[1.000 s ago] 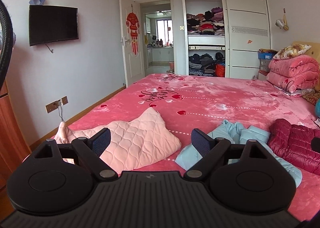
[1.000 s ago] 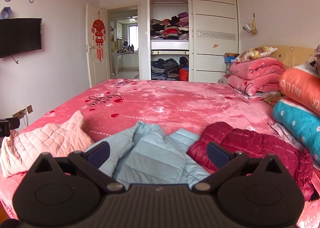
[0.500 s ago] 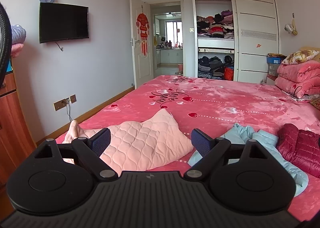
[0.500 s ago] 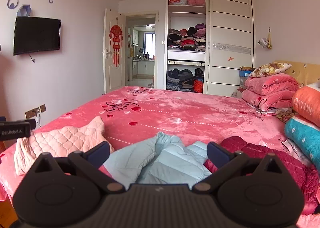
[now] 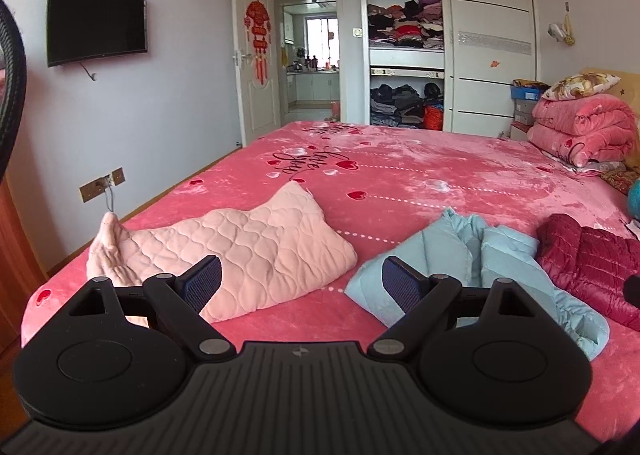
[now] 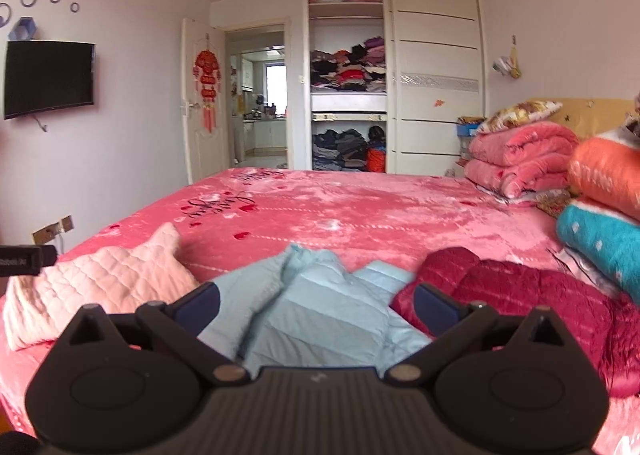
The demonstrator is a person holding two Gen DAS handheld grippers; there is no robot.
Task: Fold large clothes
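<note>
Three padded garments lie crumpled along the near edge of a pink bed [image 5: 420, 175]. A pale pink quilted one [image 5: 248, 251] is at the left, a light blue puffer jacket [image 5: 472, 255] in the middle, a dark red puffer jacket [image 5: 588, 255] at the right. My left gripper [image 5: 302, 283] is open and empty, above the bed between the pink and blue garments. My right gripper [image 6: 316, 303] is open and empty, over the blue jacket [image 6: 328, 307], with the red jacket [image 6: 520, 287] to its right and the pink garment [image 6: 100, 283] to its left.
Folded pink blankets [image 6: 520, 159] and orange and teal rolled blankets [image 6: 600, 215] are stacked at the bed's right. An open wardrobe [image 6: 348, 67] and a doorway [image 6: 260, 103] stand at the far wall. A TV [image 5: 96, 25] hangs left. A wooden cabinet [image 5: 8, 247] is at the left edge.
Both grippers have risen and tilted, so the garments sit lower and farther in each view. The right view has shifted slightly. Jaws stay open. The garments have not moved.
</note>
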